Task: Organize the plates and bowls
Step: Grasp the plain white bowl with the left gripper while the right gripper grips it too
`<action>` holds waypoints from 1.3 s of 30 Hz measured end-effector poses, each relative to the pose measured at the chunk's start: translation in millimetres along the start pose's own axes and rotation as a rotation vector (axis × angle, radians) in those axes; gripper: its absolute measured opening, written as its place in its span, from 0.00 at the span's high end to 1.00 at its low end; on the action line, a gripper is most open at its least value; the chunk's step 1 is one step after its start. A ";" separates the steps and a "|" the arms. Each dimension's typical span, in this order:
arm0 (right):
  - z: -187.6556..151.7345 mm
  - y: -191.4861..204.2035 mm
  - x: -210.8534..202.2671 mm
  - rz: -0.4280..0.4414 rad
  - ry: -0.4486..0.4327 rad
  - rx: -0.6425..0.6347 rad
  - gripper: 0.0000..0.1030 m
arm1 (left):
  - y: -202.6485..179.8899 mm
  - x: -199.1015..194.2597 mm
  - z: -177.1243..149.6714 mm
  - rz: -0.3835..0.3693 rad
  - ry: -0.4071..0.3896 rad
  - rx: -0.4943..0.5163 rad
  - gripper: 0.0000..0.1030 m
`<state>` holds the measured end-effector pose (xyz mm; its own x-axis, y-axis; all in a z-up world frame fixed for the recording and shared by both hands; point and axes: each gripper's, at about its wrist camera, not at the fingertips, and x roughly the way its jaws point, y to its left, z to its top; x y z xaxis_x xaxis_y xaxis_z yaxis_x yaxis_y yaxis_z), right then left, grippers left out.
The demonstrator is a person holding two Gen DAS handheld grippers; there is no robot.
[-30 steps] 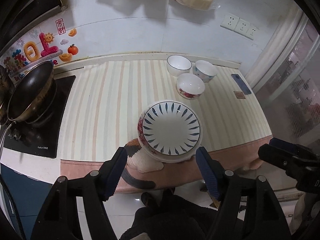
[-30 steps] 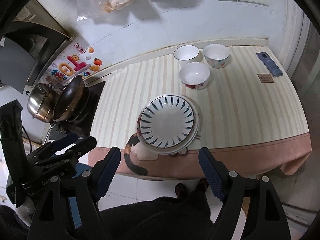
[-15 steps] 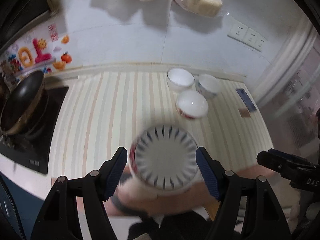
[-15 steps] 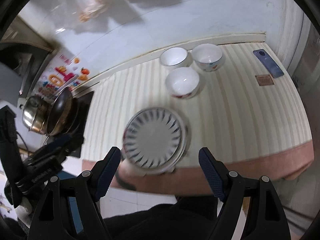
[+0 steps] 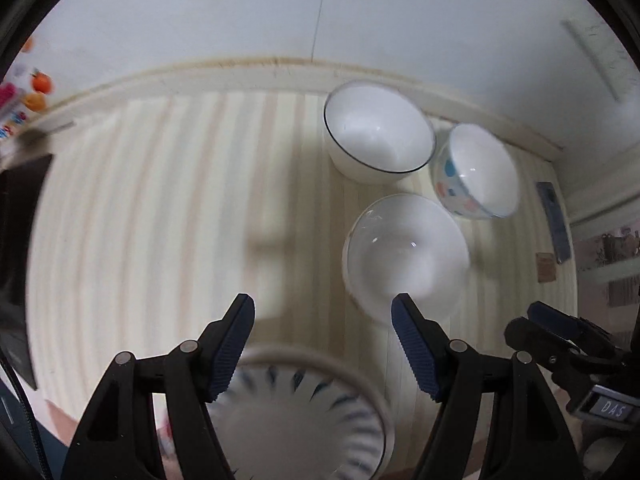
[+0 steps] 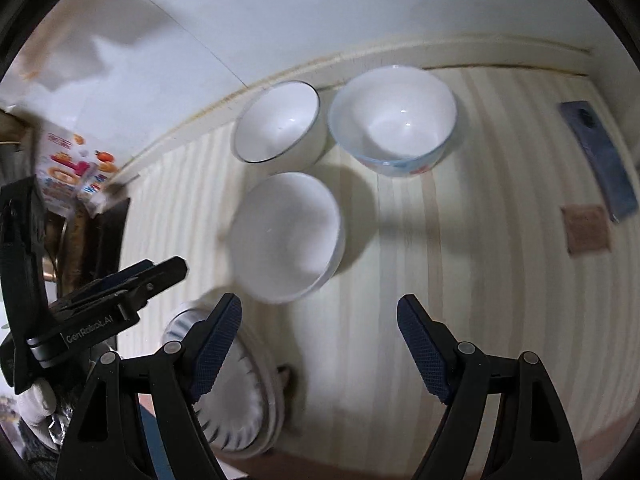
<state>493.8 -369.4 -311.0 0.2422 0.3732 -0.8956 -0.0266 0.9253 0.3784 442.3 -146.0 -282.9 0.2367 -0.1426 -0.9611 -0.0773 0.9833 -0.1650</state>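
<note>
Three bowls stand beyond the stack of plates (image 5: 300, 420): a dark-rimmed bowl (image 5: 378, 132), a dotted bowl (image 5: 478, 170), a plain white bowl (image 5: 404, 252). One phone (image 6: 600, 156) lies far right.

1. The left gripper (image 5: 323, 308) hangs with its jaws apart and nothing between them, above a striped tablecloth (image 5: 160, 216)
2. Below its fingers sits a blue-patterned plate (image 5: 304, 420)
3. Ahead to the right stand three bowls: a plain white bowl (image 5: 404, 252), a dark-rimmed bowl (image 5: 378, 132) and a spotted bowl (image 5: 476, 172)
4. The right gripper (image 5: 560, 332) shows at the far right
</note>
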 end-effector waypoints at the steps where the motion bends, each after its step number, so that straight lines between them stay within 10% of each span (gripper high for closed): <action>1: 10.3 -5.5 13.3 0.001 0.017 -0.001 0.20 | -2.0 7.6 3.2 -0.005 0.009 -0.005 0.33; 6: 34.0 -22.6 59.5 0.056 0.064 0.034 0.40 | -8.9 42.8 16.1 -0.029 0.049 0.001 0.61; 10: 39.1 -24.4 82.5 0.090 0.088 0.053 0.79 | -13.1 58.3 22.0 -0.039 0.063 0.010 0.79; 39: -49.7 -45.3 -12.2 0.071 0.081 0.029 0.80 | -94.4 4.7 -59.1 -0.055 0.008 0.132 0.82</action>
<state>443.9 -412.5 -328.8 0.1616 0.4428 -0.8819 -0.0124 0.8945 0.4468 393.5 -246.2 -284.9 0.2289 -0.1967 -0.9534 0.0636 0.9803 -0.1870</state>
